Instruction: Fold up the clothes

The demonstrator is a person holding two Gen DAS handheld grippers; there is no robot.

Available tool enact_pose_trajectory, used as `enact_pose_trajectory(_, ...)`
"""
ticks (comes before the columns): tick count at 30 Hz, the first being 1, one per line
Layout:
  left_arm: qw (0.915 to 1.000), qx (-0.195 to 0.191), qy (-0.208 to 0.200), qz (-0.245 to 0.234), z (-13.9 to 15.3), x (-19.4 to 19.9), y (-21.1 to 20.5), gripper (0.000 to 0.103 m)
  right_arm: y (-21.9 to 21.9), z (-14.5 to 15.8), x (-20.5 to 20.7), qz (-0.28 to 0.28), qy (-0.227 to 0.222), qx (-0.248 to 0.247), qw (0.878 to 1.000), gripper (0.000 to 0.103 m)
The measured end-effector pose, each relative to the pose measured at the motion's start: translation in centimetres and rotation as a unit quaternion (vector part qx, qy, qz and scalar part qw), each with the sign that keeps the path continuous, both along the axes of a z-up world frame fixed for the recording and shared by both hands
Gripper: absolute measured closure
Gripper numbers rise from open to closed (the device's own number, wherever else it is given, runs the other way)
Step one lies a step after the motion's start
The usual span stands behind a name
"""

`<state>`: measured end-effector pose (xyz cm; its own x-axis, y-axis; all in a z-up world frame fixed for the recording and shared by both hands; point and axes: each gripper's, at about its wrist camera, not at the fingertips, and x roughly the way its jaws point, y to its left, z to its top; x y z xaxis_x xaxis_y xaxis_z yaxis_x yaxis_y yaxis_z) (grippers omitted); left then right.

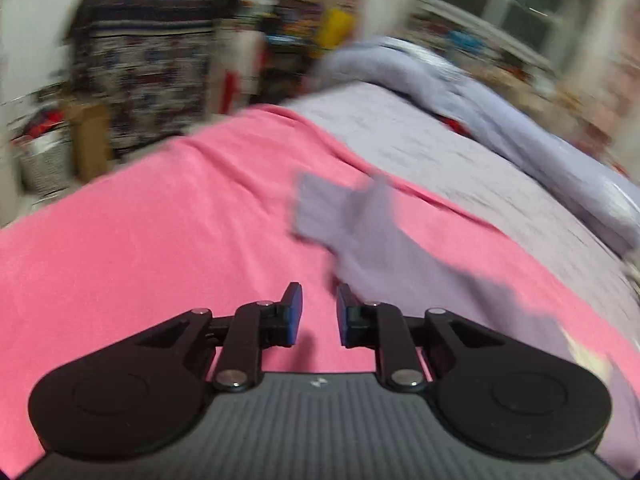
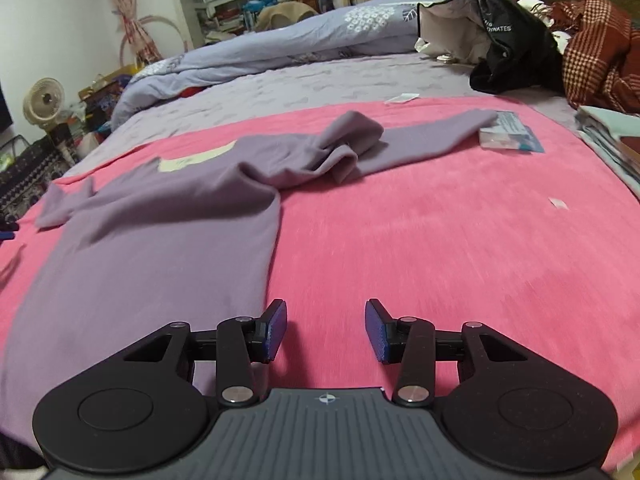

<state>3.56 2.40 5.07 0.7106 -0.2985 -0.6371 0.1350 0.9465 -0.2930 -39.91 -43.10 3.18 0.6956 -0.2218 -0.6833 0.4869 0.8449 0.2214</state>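
A lilac long-sleeved top (image 2: 160,236) lies spread on a pink blanket (image 2: 440,240), body toward the near left, one sleeve bunched and stretched to the far right. In the blurred left wrist view its other sleeve (image 1: 360,224) lies just ahead and right of my left gripper (image 1: 319,316). That gripper is open with a narrow gap and holds nothing. My right gripper (image 2: 326,330) hovers open over bare blanket, just right of the top's side edge, with nothing between its blue pads (image 2: 276,330).
A plastic packet (image 2: 510,134) lies at the far sleeve's end. Folded clothes (image 2: 612,136) are stacked at the right edge. A black jacket (image 2: 500,40), a red plaid cloth (image 2: 600,52) and a rumpled blue duvet (image 2: 300,40) lie farther back. Clutter and a fan (image 2: 43,100) stand beside the bed.
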Motion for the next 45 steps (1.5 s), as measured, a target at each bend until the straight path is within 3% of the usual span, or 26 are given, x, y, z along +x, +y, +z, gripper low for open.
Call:
enact_pose_trajectory(4, 0.9916, -0.028, 0.047, -0.117, -0.4, -8.2, -0.6, 0.059, 1.3, -0.1, -2.5, 0.026, -0.029, 0.054, 0.998, 0.057)
enact_pose_trajectory(7, 0.9754, -0.086, 0.114, -0.168, -1.6, -13.3, -0.5, 0.059, 1.7, -0.6, -2.9, 0.054, -0.056, 0.106, 0.991, 0.044)
enact_pose_trajectory(9, 0.9639, -0.117, 0.143, -0.192, -2.5, -16.0, -0.3, 0.058, 1.7, -0.9, -2.8, 0.064, -0.073, 0.136, 0.986, 0.042)
enact_pose_trajectory(11, 0.9563, -0.115, 0.154, -0.221, -3.0, -18.1, -0.8, 0.053, 1.9, -1.1, -2.6, 0.068, -0.085, 0.154, 0.982, 0.042)
enact_pose_trajectory(16, 0.9478, -0.107, 0.146, -0.262, -3.3, -21.2, -2.4, 0.024, 2.9, -1.2, -2.3, 0.075, -0.088, 0.154, 0.981, 0.041)
enact_pose_trajectory(18, 0.9458, -0.105, 0.150, -0.268, -3.9, -21.7, -3.1, 0.018, 3.2, -1.6, -2.1, 0.064, -0.084, 0.149, 0.983, 0.042)
enact_pose_trajectory(19, 0.9478, -0.097, 0.146, -0.267, -3.8, -22.0, -3.5, 0.018, 3.4, -1.7, -1.9, 0.051, -0.079, 0.143, 0.985, 0.049)
enact_pose_trajectory(20, 0.9501, -0.088, 0.141, -0.264, -3.6, -22.3, -3.9, 0.018, 3.6, -1.7, -1.8, 0.033, -0.071, 0.132, 0.988, 0.068)
enact_pose_trajectory(21, 0.9530, -0.077, 0.134, -0.260, -3.2, -22.9, -4.2, 0.021, 3.8, -1.5, -1.8, 0.018, -0.064, 0.125, 0.990, 0.082)
enact_pose_trajectory(23, 0.9550, -0.075, 0.125, -0.258, -2.9, -23.8, -4.6, 0.054, 4.1, -1.0, -1.8, 0.000, -0.056, 0.124, 0.991, 0.092)
enact_pose_trajectory(24, 0.9525, -0.085, 0.131, -0.262, -3.0, -24.0, -4.9, 0.100, 4.1, -0.7, -2.0, -0.003, -0.061, 0.133, 0.989, 0.092)
enact_pose_trajectory(28, 0.9453, -0.130, 0.133, -0.268, -3.0, -23.9, -4.6, 0.102, 3.7, 1.5, -3.8, 0.021, -0.132, 0.228, 0.964, 0.093)
enact_pose_trajectory(31, 0.9373, -0.211, 0.124, -0.248, -1.6, -22.5, -2.5, 0.102, 3.4, 3.1, -5.2, 0.039, -0.184, 0.297, 0.936, 0.093)
enact_pose_trajectory(34, 0.9336, -0.278, 0.083, -0.210, 1.0, -20.5, 0.0, 0.102, 3.2, 4.6, -6.5, 0.055, -0.229, 0.356, 0.904, 0.093)
enact_pose_trajectory(35, 0.9344, -0.286, 0.068, -0.202, 1.8, -20.1, 1.0, 0.102, 3.1, 4.9, -6.9, 0.055, -0.223, 0.347, 0.909, 0.093)
enact_pose_trajectory(38, 0.9478, -0.251, 0.049, -0.191, 2.9, -20.0, 2.8, 0.102, 3.8, 4.6, -7.1, 0.037, -0.114, 0.240, 0.963, 0.093)
enact_pose_trajectory(39, 0.9517, -0.238, 0.048, -0.188, 2.8, -20.1, 3.2, 0.102, 4.2, 3.9, -7.0, 0.036, -0.066, 0.215, 0.974, 0.093)
enact_pose_trajectory(42, 0.9624, -0.180, 0.076, -0.189, 1.1, -20.8, 3.1, 0.102, 5.7, 1.4, -6.9, 0.037, 0.053, 0.140, 0.988, 0.093)
enact_pose_trajectory(45, 0.9680, -0.112, 0.095, -0.204, 0.1, -21.8, 1.6, 0.097, 6.3, 0.5, -6.7, 0.027, 0.102, 0.088, 0.991, 0.088)
